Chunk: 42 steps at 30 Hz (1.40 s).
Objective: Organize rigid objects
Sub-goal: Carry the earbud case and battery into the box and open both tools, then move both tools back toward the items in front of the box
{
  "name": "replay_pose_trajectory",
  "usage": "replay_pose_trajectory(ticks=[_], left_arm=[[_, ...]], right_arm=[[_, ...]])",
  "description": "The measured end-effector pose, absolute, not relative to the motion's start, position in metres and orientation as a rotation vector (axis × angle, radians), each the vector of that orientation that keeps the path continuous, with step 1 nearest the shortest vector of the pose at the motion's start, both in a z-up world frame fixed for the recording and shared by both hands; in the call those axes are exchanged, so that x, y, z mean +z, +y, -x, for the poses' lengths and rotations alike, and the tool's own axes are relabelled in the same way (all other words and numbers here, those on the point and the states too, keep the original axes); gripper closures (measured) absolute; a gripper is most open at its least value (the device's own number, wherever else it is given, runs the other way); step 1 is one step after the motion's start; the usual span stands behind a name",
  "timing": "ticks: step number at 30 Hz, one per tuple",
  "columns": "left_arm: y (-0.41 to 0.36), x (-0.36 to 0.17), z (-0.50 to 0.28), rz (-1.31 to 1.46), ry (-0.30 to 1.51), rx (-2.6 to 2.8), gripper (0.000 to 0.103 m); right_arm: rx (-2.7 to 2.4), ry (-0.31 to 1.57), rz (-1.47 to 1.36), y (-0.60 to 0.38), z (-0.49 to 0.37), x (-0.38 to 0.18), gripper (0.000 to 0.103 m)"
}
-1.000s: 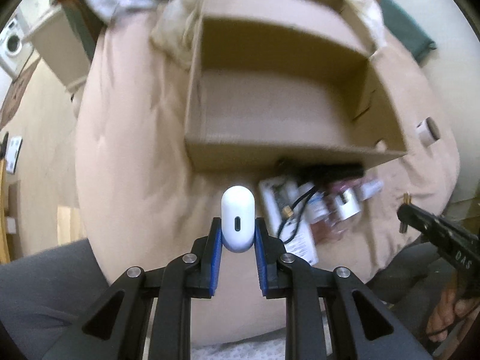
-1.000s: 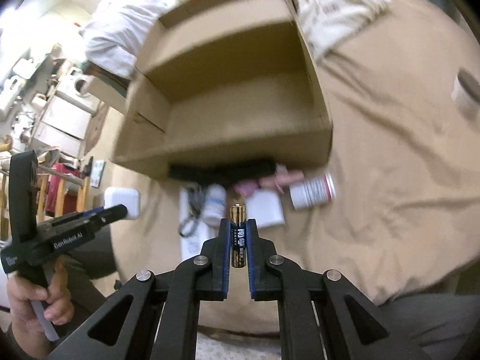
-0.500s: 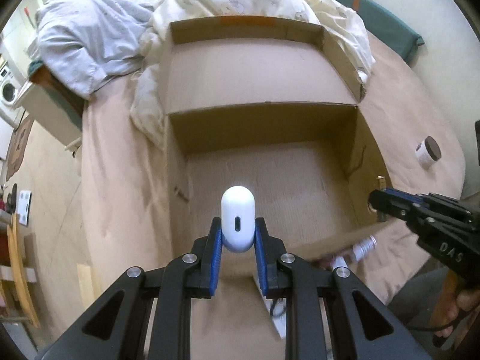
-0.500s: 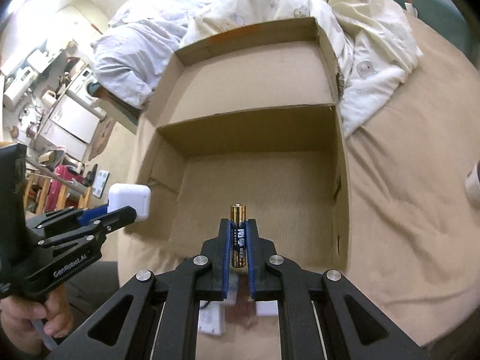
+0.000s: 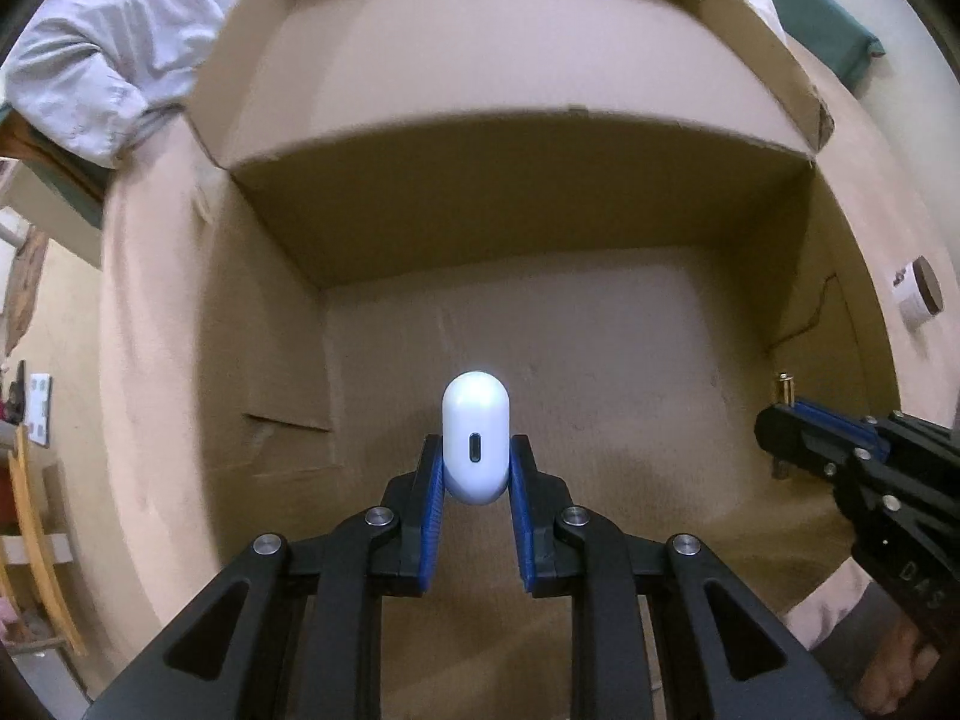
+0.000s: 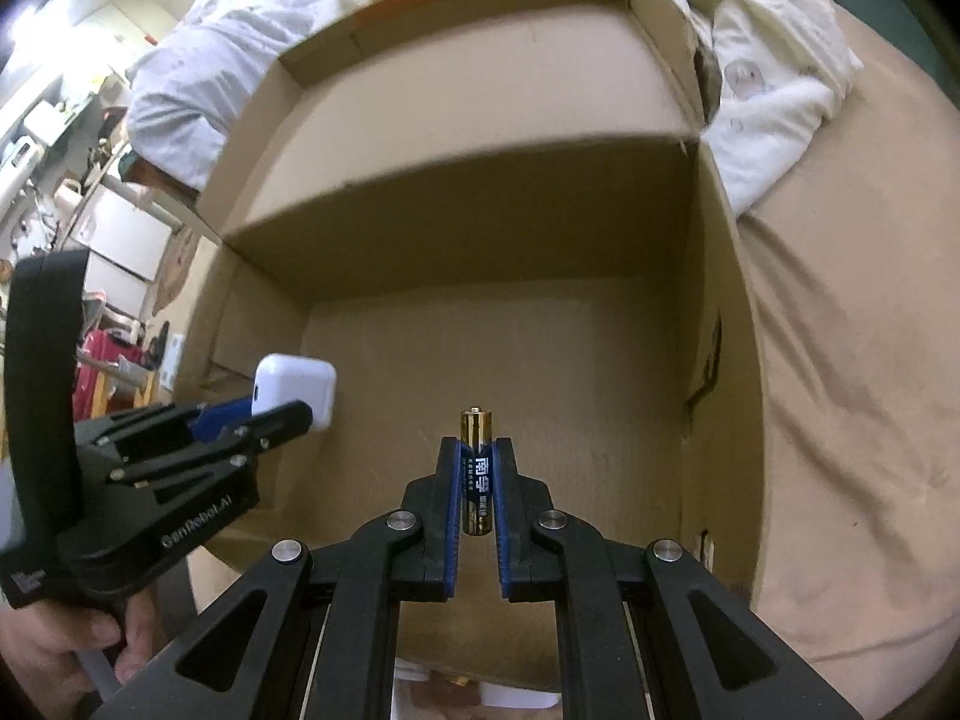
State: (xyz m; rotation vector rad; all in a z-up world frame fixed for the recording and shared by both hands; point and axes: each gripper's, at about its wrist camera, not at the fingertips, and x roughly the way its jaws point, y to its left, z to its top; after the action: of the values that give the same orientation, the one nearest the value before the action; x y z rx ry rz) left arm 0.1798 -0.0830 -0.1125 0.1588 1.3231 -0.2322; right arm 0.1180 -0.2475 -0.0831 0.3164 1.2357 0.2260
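My left gripper (image 5: 476,450) is shut on a white earbud case (image 5: 476,438), held above the floor of an open cardboard box (image 5: 540,324). The case also shows in the right wrist view (image 6: 294,387). My right gripper (image 6: 478,450) is shut on a gold and blue battery (image 6: 477,468), held upright over the same box (image 6: 480,348). The right gripper also shows at the right edge of the left wrist view (image 5: 798,432), with the battery tip (image 5: 785,387) sticking up.
The box sits on a tan bed cover (image 6: 852,360). White and grey bedding (image 6: 774,78) lies behind the box. A small white jar with a brown lid (image 5: 918,294) lies outside the box's right wall. Furniture stands at far left (image 6: 120,240).
Both grippers have moved forward and down over the box, each still holding its object. The box interior now fills both views, and the loose items in front of the box have dropped out of sight.
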Motion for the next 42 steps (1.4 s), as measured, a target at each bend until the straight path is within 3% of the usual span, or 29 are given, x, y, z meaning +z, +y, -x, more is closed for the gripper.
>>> replay_pose_trajectory(ticks=[13,25,30,32,33,34,36,37,38,39,40,42], left_arm=[[-0.098,-0.128,-0.172,-0.280,1.293,-0.230,0.085],[-0.105,-0.126,-0.162,-0.267,1.319,-0.239,0.085],[-0.096,-0.126,-0.173,-0.256,1.317,-0.248,0.084],[-0.090,-0.125,-0.177,-0.250,1.310,-0.255,0.066],[-0.089,-0.122,-0.176,-0.239,1.303,-0.260,0.042],[-0.089,-0.119,-0.176,-0.227,1.295,-0.263,0.031],[-0.086,-0.111,-0.176,-0.206,1.272,-0.267,0.031],[-0.085,-0.108,-0.176,-0.206,1.259,-0.261,0.030],[-0.085,-0.106,-0.176,-0.211,1.246,-0.252,0.028],[-0.084,-0.103,-0.176,-0.217,1.228,-0.236,0.020],[-0.083,-0.101,-0.175,-0.214,1.220,-0.229,0.012],[-0.077,-0.098,-0.178,-0.187,1.217,-0.227,0.011]], right_arm=[[0.177,1.340,-0.276,-0.247,-0.122,-0.111,0.092],[0.174,1.258,-0.252,-0.253,-0.118,-0.088,0.092],[0.168,1.216,-0.254,-0.260,-0.117,-0.076,0.082],[0.172,1.206,-0.244,-0.261,-0.117,-0.071,0.082],[0.172,1.197,-0.246,-0.262,-0.117,-0.069,0.082],[0.173,1.191,-0.252,-0.264,-0.117,-0.067,0.082],[0.179,1.179,-0.276,-0.269,-0.117,-0.065,0.081],[0.178,1.173,-0.287,-0.271,-0.117,-0.064,0.078],[0.177,1.166,-0.297,-0.274,-0.118,-0.063,0.065],[0.178,1.162,-0.307,-0.274,-0.119,-0.062,0.031],[0.177,1.155,-0.318,-0.276,-0.118,-0.062,0.017],[0.184,1.131,-0.349,-0.277,-0.117,-0.059,0.010]])
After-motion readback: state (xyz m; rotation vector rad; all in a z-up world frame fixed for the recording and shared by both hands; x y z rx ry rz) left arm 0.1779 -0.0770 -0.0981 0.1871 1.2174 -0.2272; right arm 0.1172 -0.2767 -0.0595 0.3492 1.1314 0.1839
